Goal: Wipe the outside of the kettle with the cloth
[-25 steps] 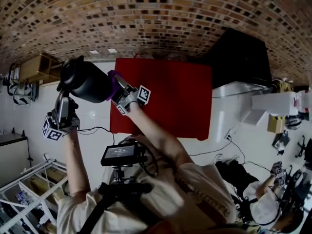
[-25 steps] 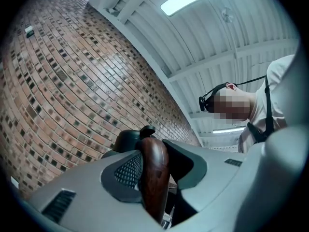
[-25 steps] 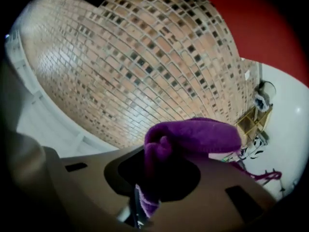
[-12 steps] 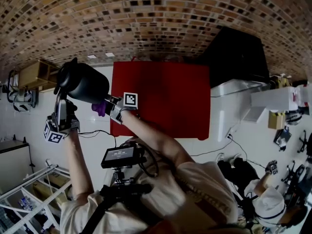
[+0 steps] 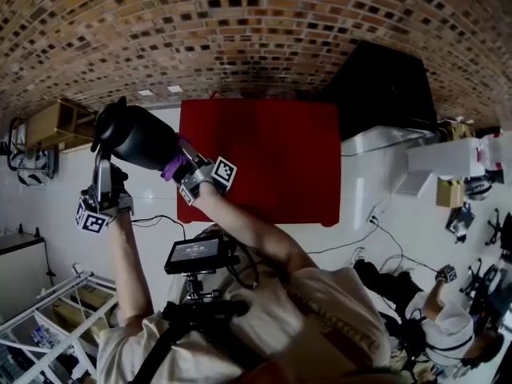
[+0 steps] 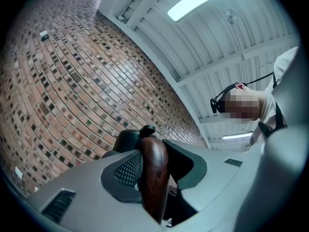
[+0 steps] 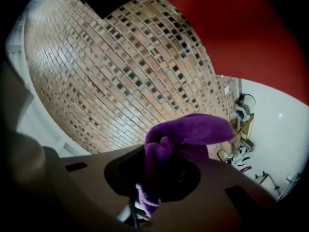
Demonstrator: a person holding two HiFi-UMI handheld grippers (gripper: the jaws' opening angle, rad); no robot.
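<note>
A black kettle [image 5: 138,138] hangs tilted in the air at the left of the head view. My left gripper [image 5: 102,176] is shut on its dark wooden handle [image 6: 153,175], which stands upright between the jaws in the left gripper view, with the kettle's dark top [image 6: 129,138] behind it. My right gripper [image 5: 190,179] is shut on a purple cloth [image 5: 173,166], which presses against the kettle's lower right side. In the right gripper view the cloth [image 7: 186,133] bunches up out of the jaws and folds over to the right; the kettle does not show there.
A red surface [image 5: 264,158] lies behind the kettle, with brick paving [image 5: 240,30] beyond it and a black box [image 5: 392,90] to its right. A small monitor on a stand [image 5: 196,254] sits below my arms. A wooden shelf [image 5: 52,122] and a white rack [image 5: 40,310] are at the left.
The right gripper swept the cloth from the kettle's right side down under it, then back a little toward the lower right. The left gripper keeps its hold on the handle.
</note>
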